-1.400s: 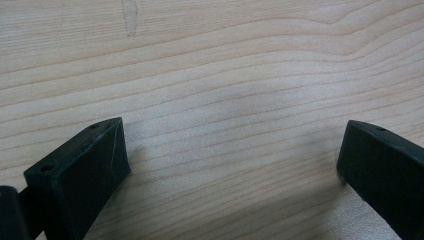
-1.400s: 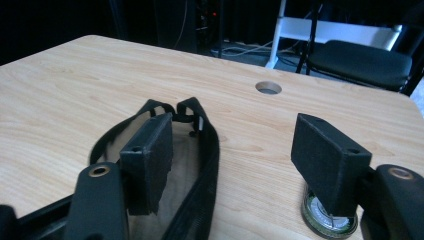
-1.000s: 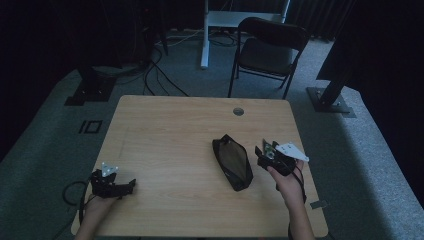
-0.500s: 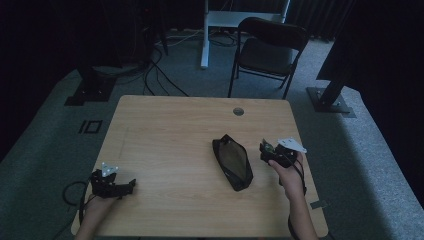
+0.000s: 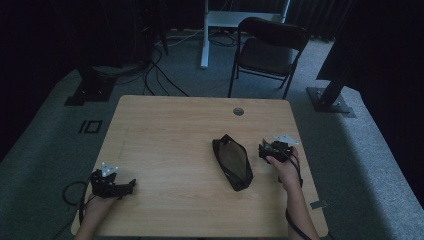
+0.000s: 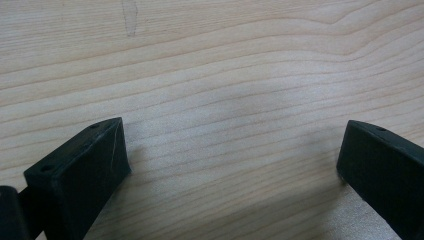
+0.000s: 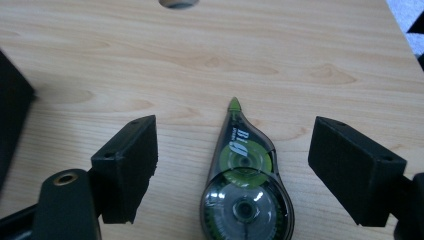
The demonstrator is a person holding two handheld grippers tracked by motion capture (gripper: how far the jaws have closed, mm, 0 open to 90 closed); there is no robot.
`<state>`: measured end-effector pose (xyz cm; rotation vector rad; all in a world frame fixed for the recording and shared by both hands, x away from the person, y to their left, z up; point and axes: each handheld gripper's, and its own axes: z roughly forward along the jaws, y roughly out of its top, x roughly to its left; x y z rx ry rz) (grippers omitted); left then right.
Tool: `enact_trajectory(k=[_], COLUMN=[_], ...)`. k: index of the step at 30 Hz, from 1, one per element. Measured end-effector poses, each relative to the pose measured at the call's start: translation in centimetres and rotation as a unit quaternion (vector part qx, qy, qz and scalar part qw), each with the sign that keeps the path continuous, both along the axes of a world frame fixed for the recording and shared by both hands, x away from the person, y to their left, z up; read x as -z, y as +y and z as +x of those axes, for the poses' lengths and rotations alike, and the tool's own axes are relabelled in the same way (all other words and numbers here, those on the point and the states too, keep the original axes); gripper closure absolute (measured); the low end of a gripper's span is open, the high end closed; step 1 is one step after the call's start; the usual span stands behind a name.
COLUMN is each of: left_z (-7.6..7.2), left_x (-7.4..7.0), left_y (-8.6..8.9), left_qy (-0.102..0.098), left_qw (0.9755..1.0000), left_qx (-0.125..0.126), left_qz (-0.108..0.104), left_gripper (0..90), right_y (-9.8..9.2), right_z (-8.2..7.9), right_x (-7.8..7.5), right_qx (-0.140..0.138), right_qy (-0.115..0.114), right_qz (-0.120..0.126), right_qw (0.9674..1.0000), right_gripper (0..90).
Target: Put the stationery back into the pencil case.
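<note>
A black zipped pouch (image 5: 232, 162) lies slanted on the wooden table (image 5: 170, 130), right of centre. Just right of it a hand holds my right gripper (image 5: 271, 148) low over the table. In the right gripper view this gripper (image 7: 232, 131) is open. A green and clear correction tape roller (image 7: 245, 185) lies flat on the wood between its jaws, tip pointing away, touching neither jaw. The pouch's edge (image 7: 12, 115) shows at the left there. My left gripper (image 5: 129, 185) rests at the near left corner. It is open (image 6: 234, 127) over bare wood.
A round cable hole (image 5: 238, 111) sits near the table's far edge, also seen as the hole (image 7: 178, 3) ahead of the right gripper. A black chair (image 5: 270, 47) and a white desk leg (image 5: 205, 35) stand beyond the table. Cables trail off both near corners.
My right gripper has shifted slightly toward the far edge and settled lower beside the pouch. The left gripper and the pouch have not moved.
</note>
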<state>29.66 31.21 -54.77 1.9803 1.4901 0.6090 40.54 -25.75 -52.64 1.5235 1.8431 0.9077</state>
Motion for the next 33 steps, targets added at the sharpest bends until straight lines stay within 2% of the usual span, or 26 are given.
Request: enact_trajectory(k=[6,13,17,21,30,33], left_z=[0.0,0.0,0.0,0.0,0.0,0.0], left_x=[0.0,0.0,0.0,0.0,0.0,0.0], left_y=[0.0,0.0,0.0,0.0,0.0,0.0], left_qy=[0.000,0.000,0.000,0.000,0.000,0.000], left_qw=[1.0000,1.0000,1.0000,1.0000,1.0000,1.0000], left_qx=[0.000,0.000,0.000,0.000,0.000,0.000], left_qz=[0.000,0.000,0.000,0.000,0.000,0.000], left_gripper=[0.3,0.2,0.2,0.2,0.2,0.3], right_y=[-0.2,-0.7,-0.9,-1.0,-1.0,-0.8], right_z=[0.7,1.1,1.4,1.4,1.4,1.3], right_x=[1.0,1.7,2.0,2.3,2.1,2.0], right_qx=[0.006,0.007,0.006,0.003,-0.006,-0.012], right_qy=[0.011,0.025,0.037,0.039,0.044,0.045], right_qz=[-0.011,0.009,0.007,0.000,0.004,-0.001], right_qw=[0.9999,0.9996,0.9993,0.9993,0.9990,0.9989], right_gripper=[22.6,24.8,30.7,34.4,46.9,48.2])
